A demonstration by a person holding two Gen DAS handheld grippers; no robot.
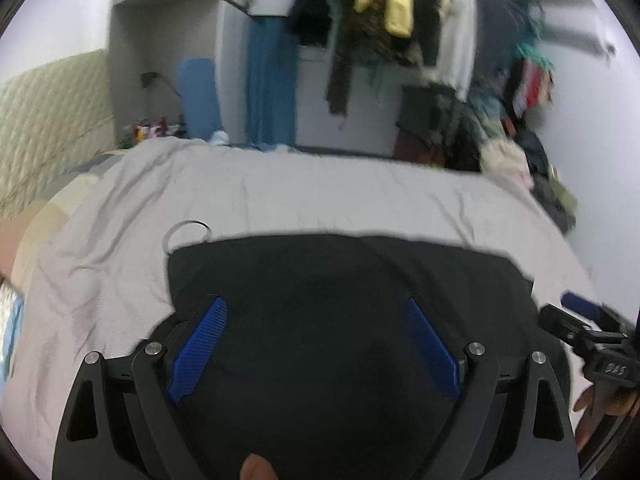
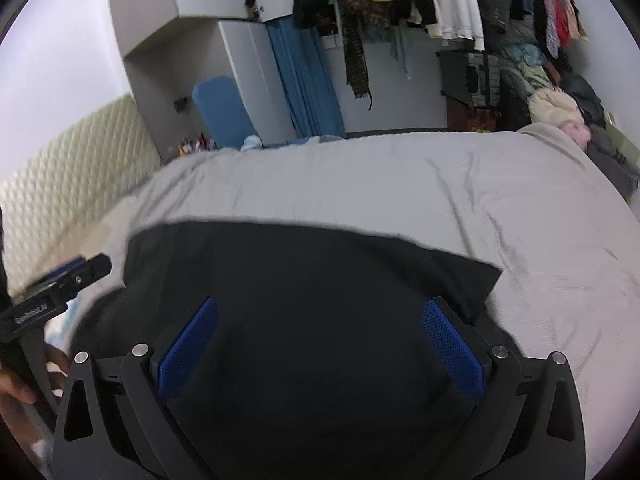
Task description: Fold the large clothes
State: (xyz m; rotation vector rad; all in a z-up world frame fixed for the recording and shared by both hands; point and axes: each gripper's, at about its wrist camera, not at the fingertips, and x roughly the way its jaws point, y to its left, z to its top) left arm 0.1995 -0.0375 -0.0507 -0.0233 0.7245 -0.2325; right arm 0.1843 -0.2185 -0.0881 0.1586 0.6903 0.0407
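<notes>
A black garment (image 1: 340, 276) lies flat on the grey bed sheet (image 1: 280, 192), its far edge straight across. My left gripper (image 1: 316, 312) hovers over it, open, blue pads wide apart with nothing between them. At the lower right of the left wrist view the right gripper (image 1: 580, 312) shows, a hand below it. In the right wrist view the same black garment (image 2: 304, 264) fills the lower middle on the sheet (image 2: 400, 176). My right gripper (image 2: 320, 316) stands open above it, holding nothing. The left gripper (image 2: 68, 272) pokes in at the left edge.
Beyond the bed hang many clothes on a rail (image 1: 384, 4), with a blue curtain (image 1: 268, 80) and a grey cabinet (image 1: 168, 32). A clothes pile (image 2: 560, 108) sits at the far right. A quilted headboard (image 1: 48, 120) is on the left. A ring (image 1: 188, 232) lies on the sheet.
</notes>
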